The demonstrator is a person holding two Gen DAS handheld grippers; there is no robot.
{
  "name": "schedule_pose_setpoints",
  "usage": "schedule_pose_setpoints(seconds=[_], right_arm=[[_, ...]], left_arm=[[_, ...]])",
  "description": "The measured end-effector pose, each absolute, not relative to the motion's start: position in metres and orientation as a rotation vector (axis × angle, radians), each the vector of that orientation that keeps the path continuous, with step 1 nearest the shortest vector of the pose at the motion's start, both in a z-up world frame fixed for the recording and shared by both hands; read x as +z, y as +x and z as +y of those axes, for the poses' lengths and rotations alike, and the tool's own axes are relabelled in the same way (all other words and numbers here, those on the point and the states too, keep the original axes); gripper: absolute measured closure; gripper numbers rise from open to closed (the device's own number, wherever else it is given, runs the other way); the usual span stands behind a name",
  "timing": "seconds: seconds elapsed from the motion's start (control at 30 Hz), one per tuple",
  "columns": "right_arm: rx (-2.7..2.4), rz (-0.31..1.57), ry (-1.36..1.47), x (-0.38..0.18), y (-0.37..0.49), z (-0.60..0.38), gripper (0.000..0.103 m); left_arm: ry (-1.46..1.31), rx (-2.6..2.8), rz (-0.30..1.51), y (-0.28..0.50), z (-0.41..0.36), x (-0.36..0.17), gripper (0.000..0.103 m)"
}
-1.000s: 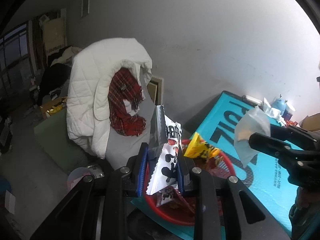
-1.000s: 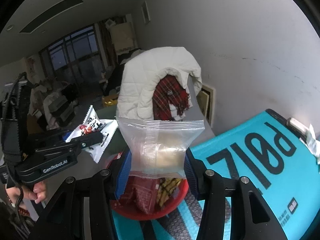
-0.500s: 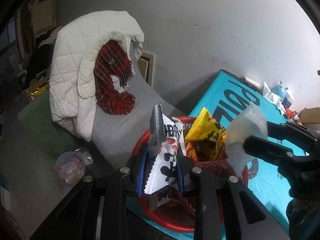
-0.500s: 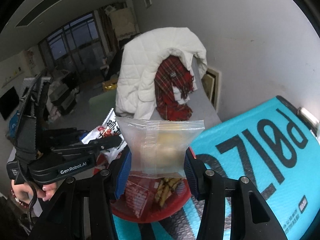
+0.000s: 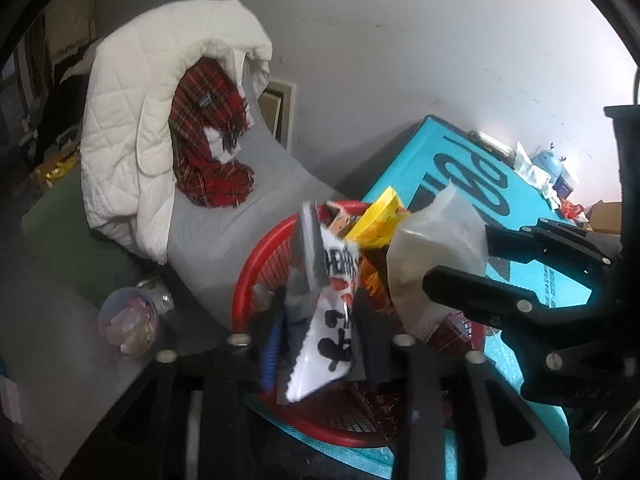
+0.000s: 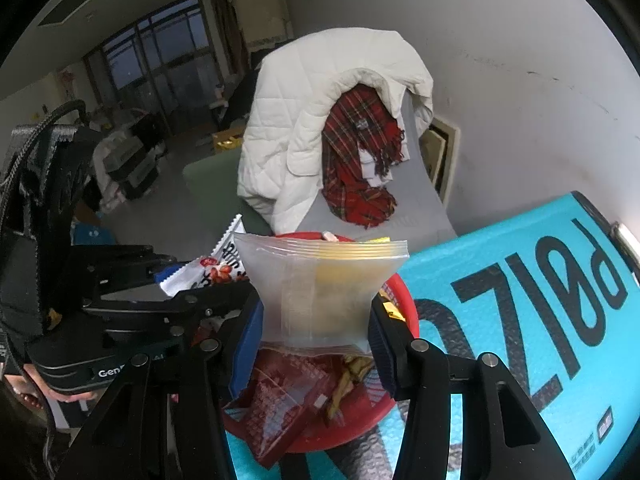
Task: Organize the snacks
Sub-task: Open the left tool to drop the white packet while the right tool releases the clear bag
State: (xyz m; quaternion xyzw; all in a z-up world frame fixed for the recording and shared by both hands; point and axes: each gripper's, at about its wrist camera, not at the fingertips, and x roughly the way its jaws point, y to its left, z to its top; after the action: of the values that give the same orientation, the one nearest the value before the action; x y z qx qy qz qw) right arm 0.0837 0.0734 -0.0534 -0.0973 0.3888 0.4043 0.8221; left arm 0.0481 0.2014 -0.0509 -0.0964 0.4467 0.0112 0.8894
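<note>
We see the left gripper (image 5: 320,334) jaws opening around the white snack packet (image 5: 326,320), over the red basket (image 5: 256,268), right gripper (image 6: 316,328) clenched on the clear pouch (image 6: 320,284)

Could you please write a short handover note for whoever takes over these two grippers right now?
Left gripper: jaws opening, white snack packet between them, over the red basket.
Right gripper: shut on the translucent snack bag, held upright above the basket.
Basket sits on the teal mat and already holds a yellow packet and dark red packets.
Done: several snacks binned.
Left: let the white packet drop in, then release the translucent bag there.
</note>
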Motion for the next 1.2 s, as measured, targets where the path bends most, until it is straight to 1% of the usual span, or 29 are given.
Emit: schedule_pose_setpoints(seconds=[0.07, 0.17, 0.4, 0.5, 0.53, 0.57, 0.7, 0.8, 0.9, 0.93, 1.0, 1.07, 1.2], right_arm=[[0.865, 0.828, -0.206, -0.053, 0.085, 0.074, 0.054], [0.872, 0.827, -0.205, -0.052, 0.085, 0.073, 0.053], [0.905, 0.844, -0.169, -0.048, 0.086, 0.067, 0.051], [0.916, 0.837, -0.166, -0.046, 0.083, 0.068, 0.044], [0.918, 0.834, -0.166, -0.045, 0.081, 0.068, 0.039], [0.918, 0.831, -0.169, -0.044, 0.08, 0.068, 0.038], [0.911, 0.822, -0.18, -0.043, 0.077, 0.07, 0.038], [0.903, 0.819, -0.18, -0.041, 0.077, 0.07, 0.038], [0.899, 0.819, -0.183, -0.04, 0.075, 0.069, 0.038], [0.897, 0.818, -0.184, -0.04, 0.074, 0.069, 0.038], [0.895, 0.82, -0.18, -0.039, 0.074, 0.068, 0.038], [0.892, 0.819, -0.178, -0.039, 0.074, 0.067, 0.038], [0.89, 0.812, -0.174, -0.037, 0.074, 0.064, 0.038]], left_arm=[[-0.202, 0.026, 0.93, 0.048, 0.2, -0.053, 0.065], [-0.205, 0.027, 0.924, 0.047, 0.199, -0.051, 0.059], [-0.222, 0.015, 0.9, 0.039, 0.2, -0.046, 0.058], [-0.229, 0.027, 0.889, 0.035, 0.202, -0.043, 0.058], [-0.232, 0.035, 0.885, 0.033, 0.204, -0.043, 0.058], [-0.235, 0.036, 0.883, 0.032, 0.204, -0.042, 0.058], [-0.265, 0.016, 0.904, 0.032, 0.207, -0.047, 0.058], [-0.279, 0.011, 0.92, 0.034, 0.208, -0.054, 0.053], [-0.282, 0.015, 0.916, 0.033, 0.208, -0.054, 0.052], [-0.278, 0.016, 0.908, 0.032, 0.207, -0.053, 0.05], [-0.271, 0.025, 0.893, 0.03, 0.206, -0.05, 0.031], [-0.262, 0.044, 0.87, 0.028, 0.206, -0.045, 0.022], [-0.25, 0.07, 0.848, 0.025, 0.206, -0.039, 0.022]])
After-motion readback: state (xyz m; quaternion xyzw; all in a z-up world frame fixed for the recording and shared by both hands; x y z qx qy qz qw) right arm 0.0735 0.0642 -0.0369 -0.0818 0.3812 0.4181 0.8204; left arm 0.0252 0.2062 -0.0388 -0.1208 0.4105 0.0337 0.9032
